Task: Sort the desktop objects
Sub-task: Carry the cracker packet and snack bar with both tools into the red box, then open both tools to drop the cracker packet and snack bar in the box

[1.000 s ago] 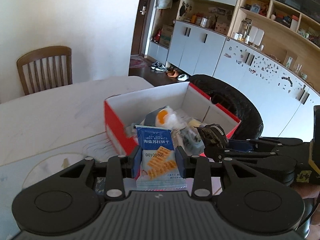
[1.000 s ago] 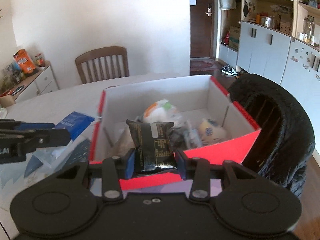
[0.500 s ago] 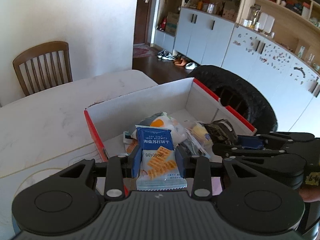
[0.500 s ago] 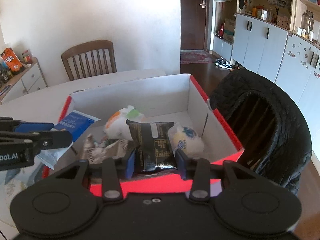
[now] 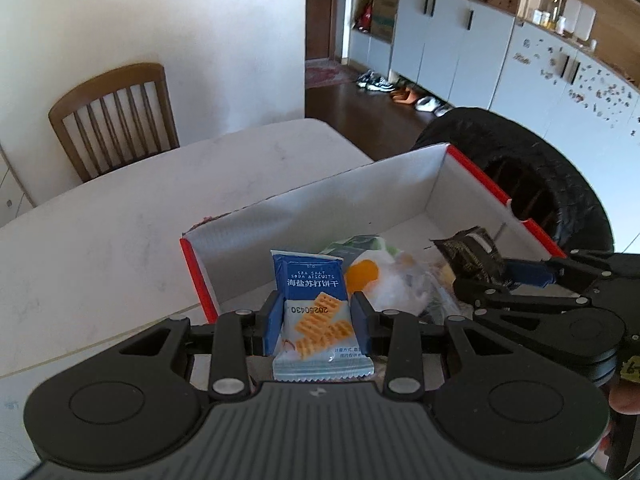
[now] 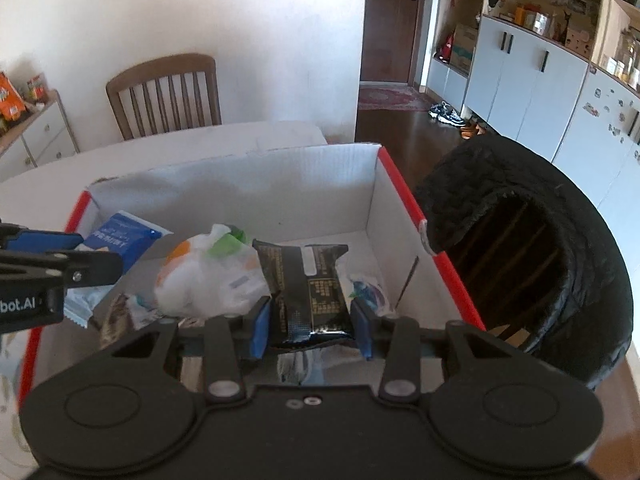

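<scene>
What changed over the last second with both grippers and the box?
Both grippers advanced over the red-and-white box, which now sits closer beneath them, its inside showing. Unchanged: the left gripper stays shut on the blue biscuit packet, the right gripper on the black packet. Nothing released.

Box (image 6: 372, 200) on table (image 5: 120, 220), chair (image 6: 164, 94) behind, snack packets (image 6: 208, 276) inside.

Pale, marbled surface (image 5: 120, 216), faintly veined, bare toward the far edge. Carries a red-walled cardboard box (image 5: 320, 216) with white inside (open top) near the right-hand edge. Printed sheet (image 6: 8, 384) under the box's near left corner, mostly hidden.
</scene>
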`<state>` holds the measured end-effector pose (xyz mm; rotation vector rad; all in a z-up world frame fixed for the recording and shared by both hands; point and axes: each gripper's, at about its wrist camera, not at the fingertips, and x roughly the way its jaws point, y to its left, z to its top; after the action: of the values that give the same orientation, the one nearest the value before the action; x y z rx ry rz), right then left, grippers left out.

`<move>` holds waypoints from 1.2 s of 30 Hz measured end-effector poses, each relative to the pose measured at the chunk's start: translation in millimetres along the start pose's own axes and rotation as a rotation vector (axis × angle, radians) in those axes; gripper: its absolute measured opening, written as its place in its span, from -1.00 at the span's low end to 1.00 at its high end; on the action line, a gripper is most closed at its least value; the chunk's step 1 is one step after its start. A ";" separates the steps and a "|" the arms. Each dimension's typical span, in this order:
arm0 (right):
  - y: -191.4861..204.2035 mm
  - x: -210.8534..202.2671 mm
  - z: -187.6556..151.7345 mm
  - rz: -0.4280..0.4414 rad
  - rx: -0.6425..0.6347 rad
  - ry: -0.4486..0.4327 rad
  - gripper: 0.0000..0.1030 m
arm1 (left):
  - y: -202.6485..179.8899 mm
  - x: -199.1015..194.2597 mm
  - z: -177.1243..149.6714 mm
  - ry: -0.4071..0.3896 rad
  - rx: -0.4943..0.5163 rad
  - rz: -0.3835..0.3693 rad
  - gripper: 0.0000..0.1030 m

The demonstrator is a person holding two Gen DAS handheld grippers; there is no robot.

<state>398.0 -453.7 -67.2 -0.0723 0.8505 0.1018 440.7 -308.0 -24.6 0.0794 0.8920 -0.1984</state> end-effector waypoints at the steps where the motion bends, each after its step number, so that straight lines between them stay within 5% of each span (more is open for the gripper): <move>1: 1.0 3.8 1.2 -0.006 -0.015 0.002 -0.20 | 0.3 2.0 0.6 0.003 0.000 0.003 -0.32; 19: 4.9 34.9 -3.6 -0.020 -0.127 0.062 -0.19 | 2.1 36.3 -4.4 0.158 0.046 0.004 -0.31; 25: -2.6 31.7 -4.1 0.009 -0.116 0.073 0.02 | 3.9 40.6 -13.9 0.192 0.029 -0.020 -0.29; 30: -6.0 23.6 -8.0 0.028 -0.110 0.064 0.25 | 0.0 33.8 -15.8 0.171 0.033 -0.039 0.15; 36: -10.3 10.3 -13.2 0.051 -0.111 0.055 0.26 | 1.4 22.0 -17.9 0.140 0.016 -0.059 0.27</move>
<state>396.2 -464.8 -83.3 -0.1578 0.9018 0.1957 440.7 -307.0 -53.0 0.0829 1.0332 -0.2578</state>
